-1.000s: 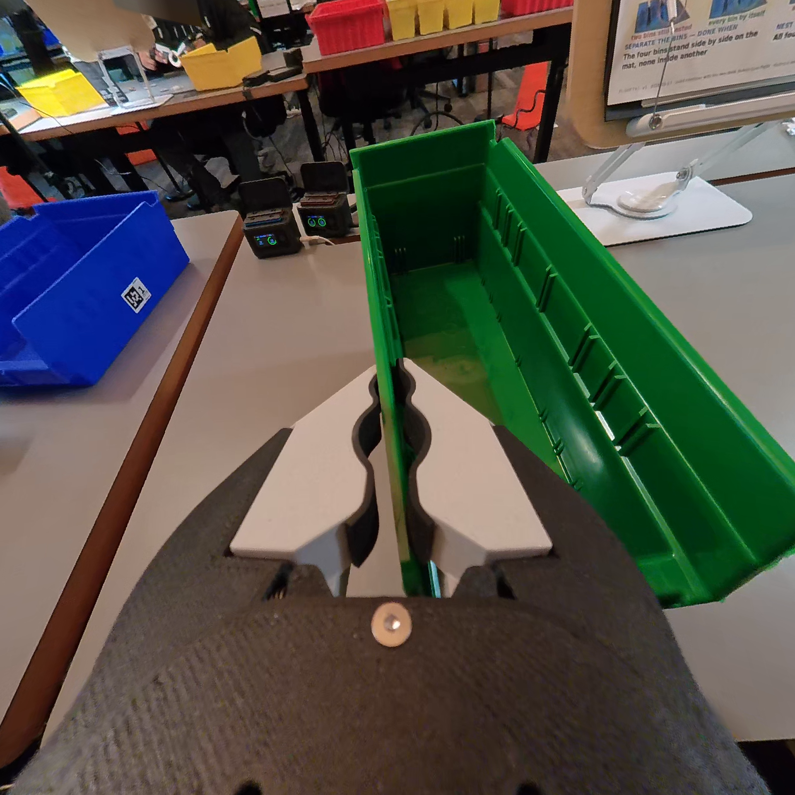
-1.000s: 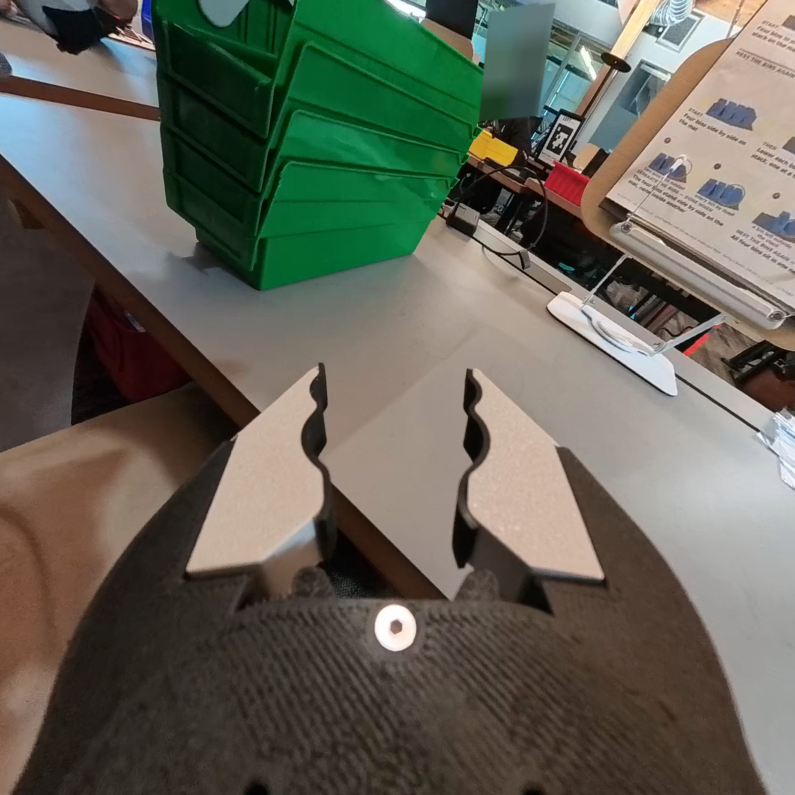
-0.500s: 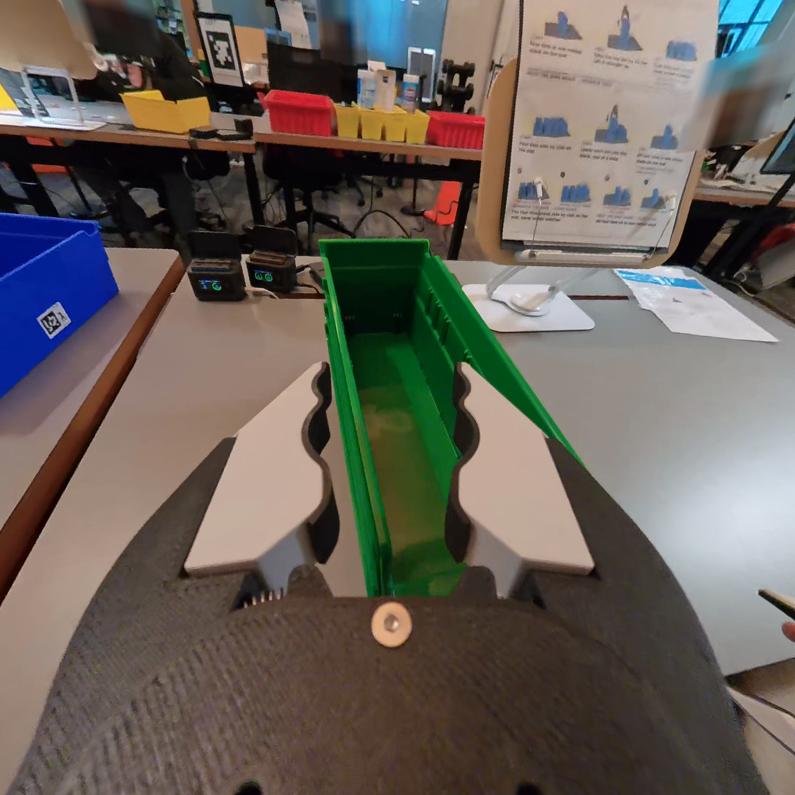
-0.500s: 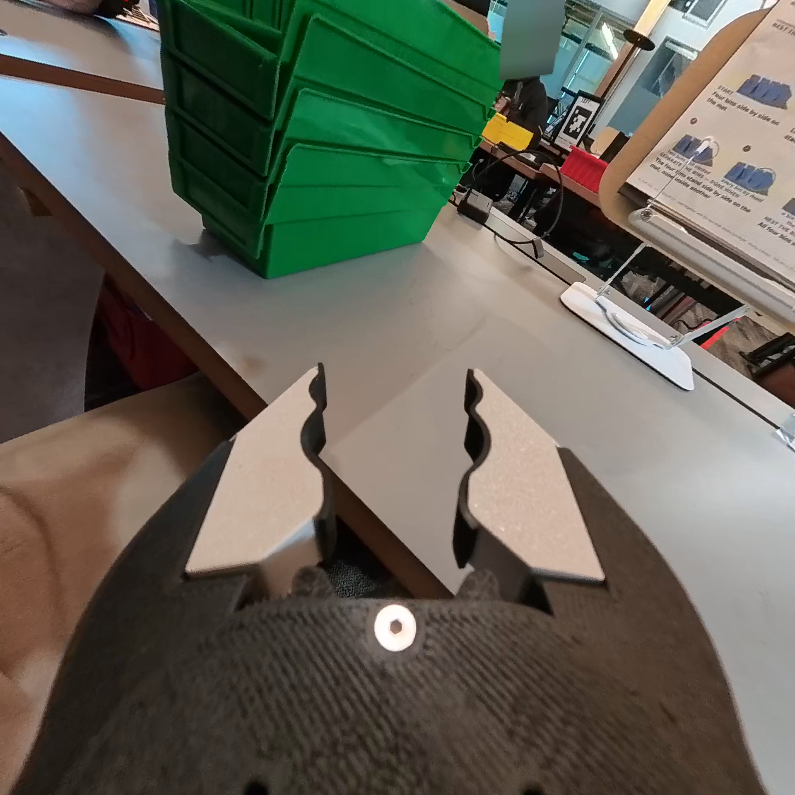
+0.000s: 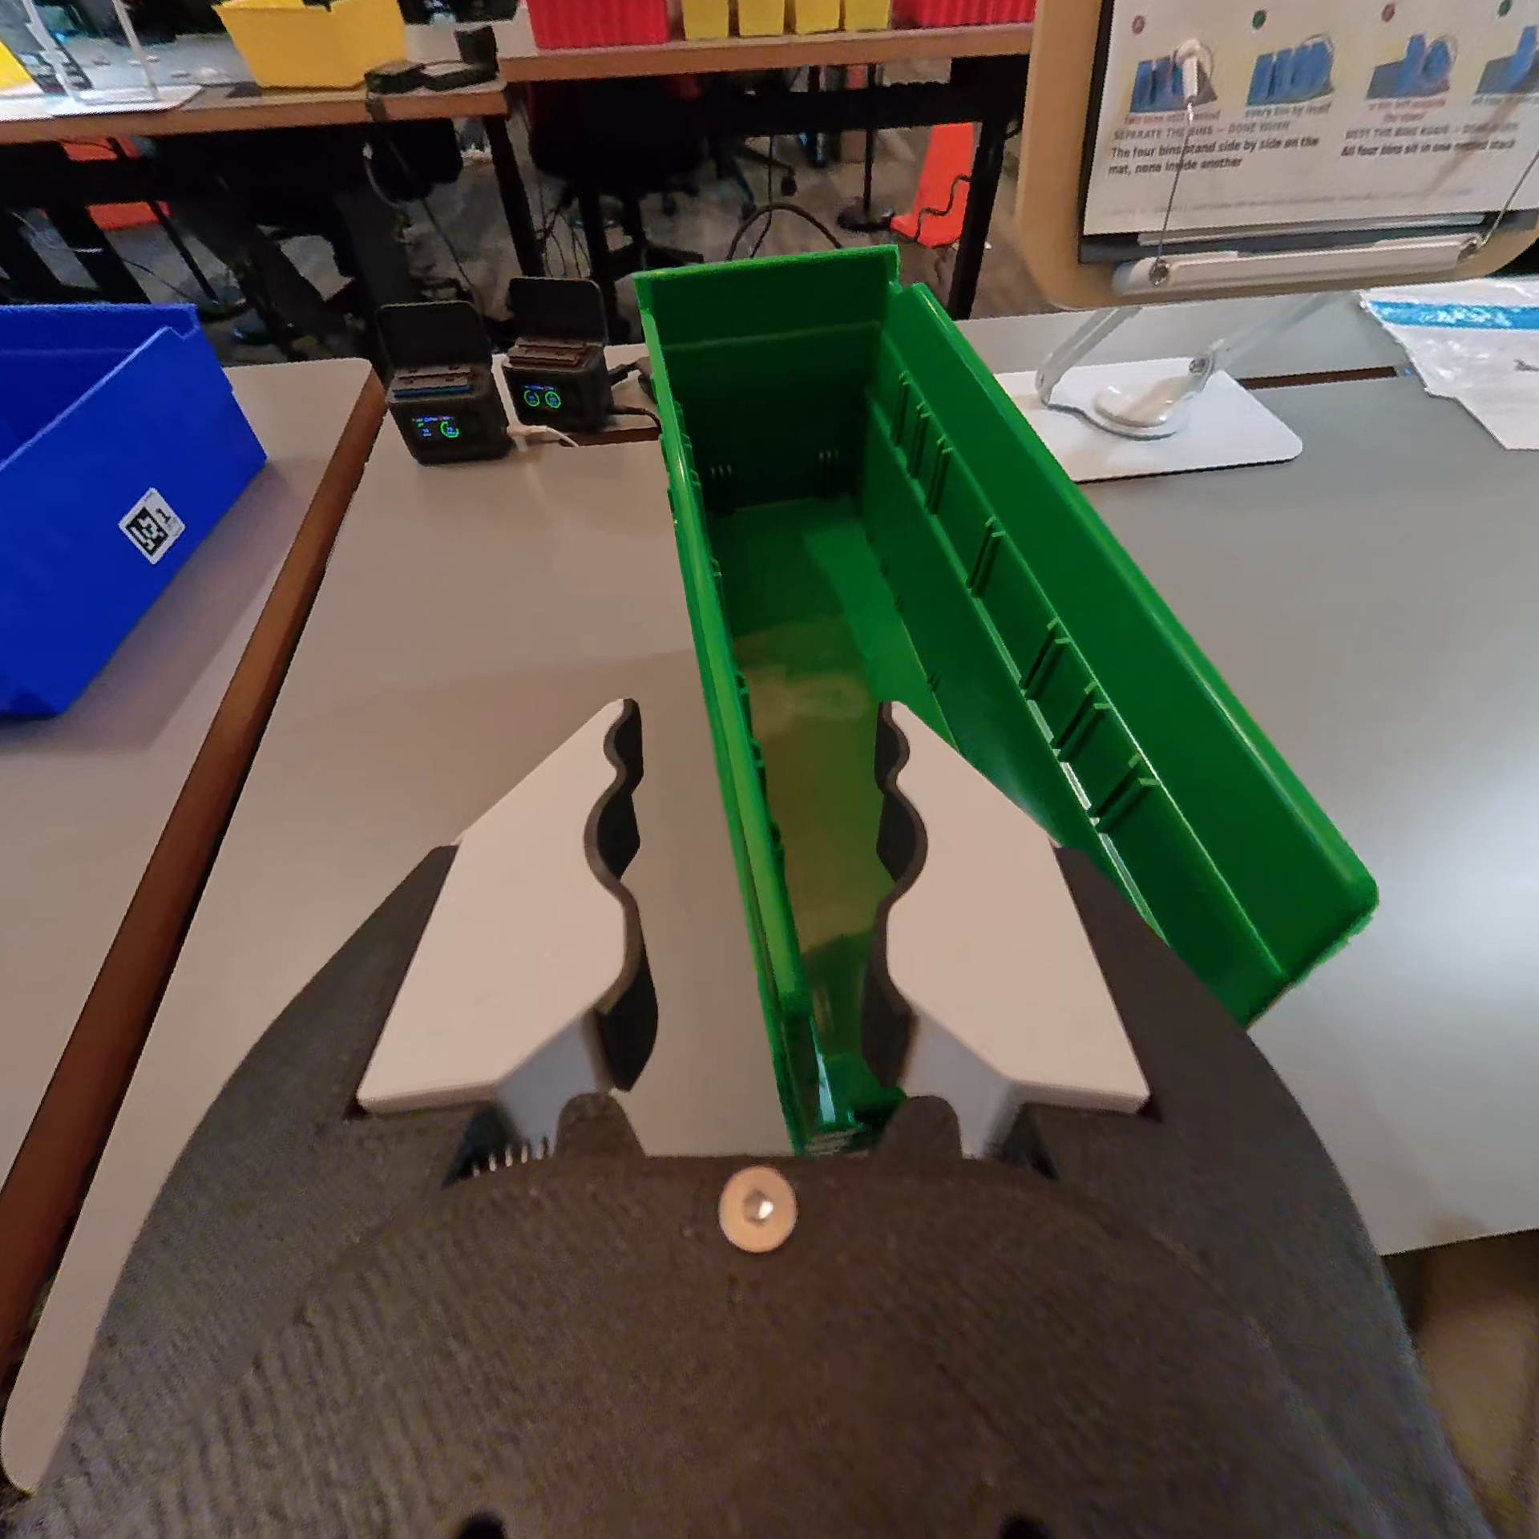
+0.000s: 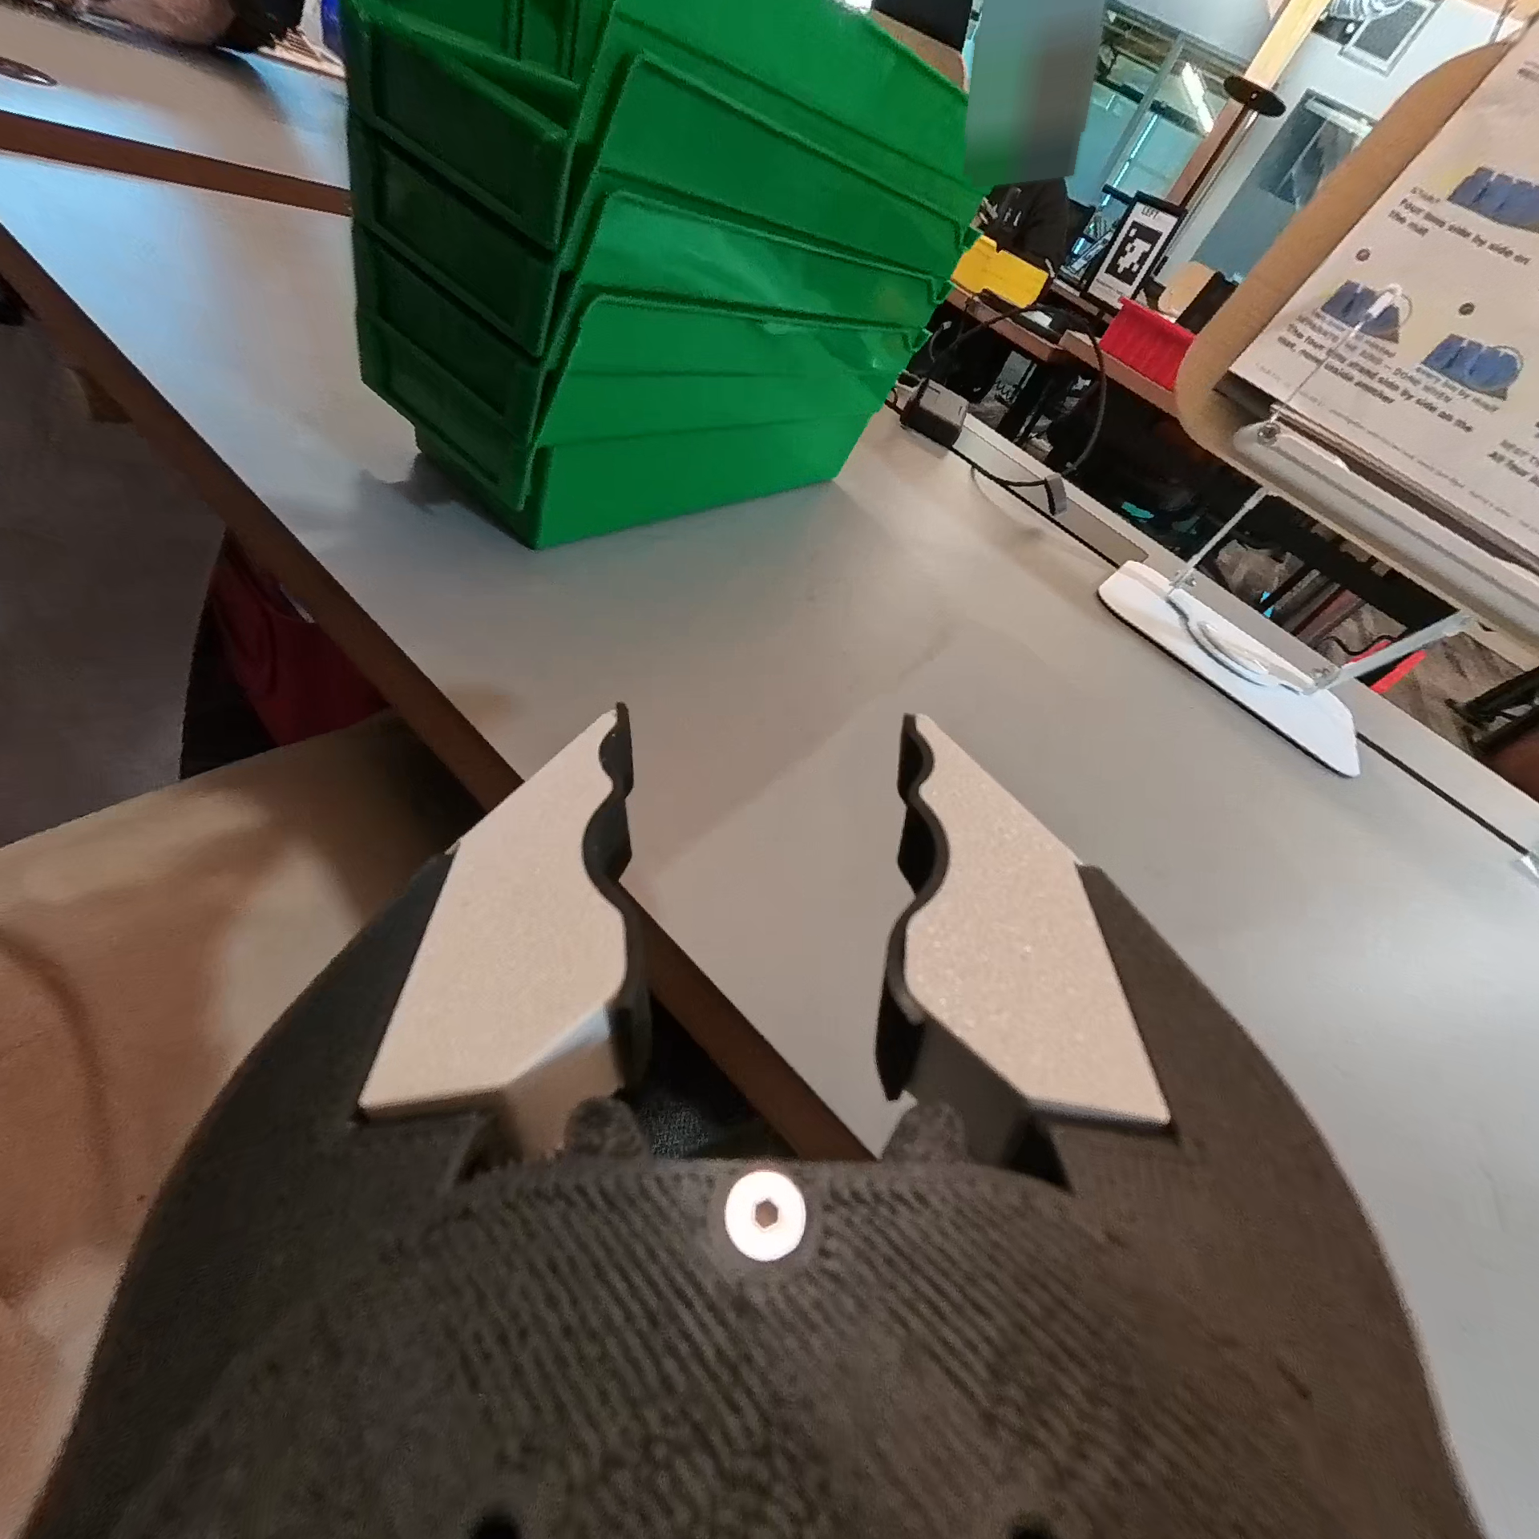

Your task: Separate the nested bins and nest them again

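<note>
In the left wrist view a long green bin (image 5: 833,583) runs away from me, and a second green wall (image 5: 1166,708) shows askew along its right side. My left gripper (image 5: 758,708) is open and straddles the bin's left wall, with one finger outside and one inside, not clamping it. In the right wrist view a stack of several nested green bins (image 6: 666,333) stands on the grey table (image 6: 749,625) at the far left. My right gripper (image 6: 762,716) is open and empty, low over the table's front edge, well short of the stack.
A blue bin (image 5: 100,500) sits on the neighbouring table to the left. Two black charger boxes (image 5: 450,391) stand behind the green bin. An instruction board on a white stand (image 5: 1166,408) is at the back right, also in the right wrist view (image 6: 1232,658). A person's leg (image 6: 166,916) is below the table edge.
My left gripper was shut on the green bin's left wall a second ago and has opened, still straddling it. My right gripper has drifted a little closer to the stack.
</note>
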The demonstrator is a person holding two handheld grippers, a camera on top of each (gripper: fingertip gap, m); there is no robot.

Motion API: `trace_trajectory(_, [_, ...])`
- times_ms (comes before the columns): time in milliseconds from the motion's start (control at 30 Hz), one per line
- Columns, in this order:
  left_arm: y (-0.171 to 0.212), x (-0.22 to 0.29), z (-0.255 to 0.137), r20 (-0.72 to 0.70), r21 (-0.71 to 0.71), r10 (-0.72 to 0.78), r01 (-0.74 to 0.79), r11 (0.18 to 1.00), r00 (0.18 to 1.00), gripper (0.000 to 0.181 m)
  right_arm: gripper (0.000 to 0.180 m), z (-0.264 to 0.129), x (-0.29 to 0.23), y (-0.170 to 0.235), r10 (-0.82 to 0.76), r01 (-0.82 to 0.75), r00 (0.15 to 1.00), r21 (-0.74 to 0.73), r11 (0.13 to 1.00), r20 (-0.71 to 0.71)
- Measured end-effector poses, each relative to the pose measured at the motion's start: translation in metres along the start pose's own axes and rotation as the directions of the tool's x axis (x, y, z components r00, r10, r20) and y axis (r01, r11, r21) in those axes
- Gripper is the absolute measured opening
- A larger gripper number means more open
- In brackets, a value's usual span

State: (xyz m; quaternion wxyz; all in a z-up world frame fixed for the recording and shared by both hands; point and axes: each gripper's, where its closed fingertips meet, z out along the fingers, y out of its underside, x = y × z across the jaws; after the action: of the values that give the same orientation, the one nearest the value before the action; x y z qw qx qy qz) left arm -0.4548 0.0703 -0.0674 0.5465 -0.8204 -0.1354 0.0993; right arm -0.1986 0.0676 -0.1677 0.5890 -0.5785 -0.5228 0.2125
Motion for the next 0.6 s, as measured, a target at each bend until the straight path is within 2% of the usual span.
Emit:
trace_trajectory(367, [0.033,-0.002,-0.026,0.017,-0.067,0.032,-0.030,0.997,0.999,0.056,0.063,0.017,-0.031,-0.016,0.050,-0.056,0.987,0.036,0.998,0.150])
trace_trajectory(600, [0.039,0.000,-0.033,0.056,0.030,0.029,-0.030,0.999,0.998,0.057,0.063,0.026,-0.044,-0.021,0.108,-0.116,0.967,0.022,0.993,0.230])
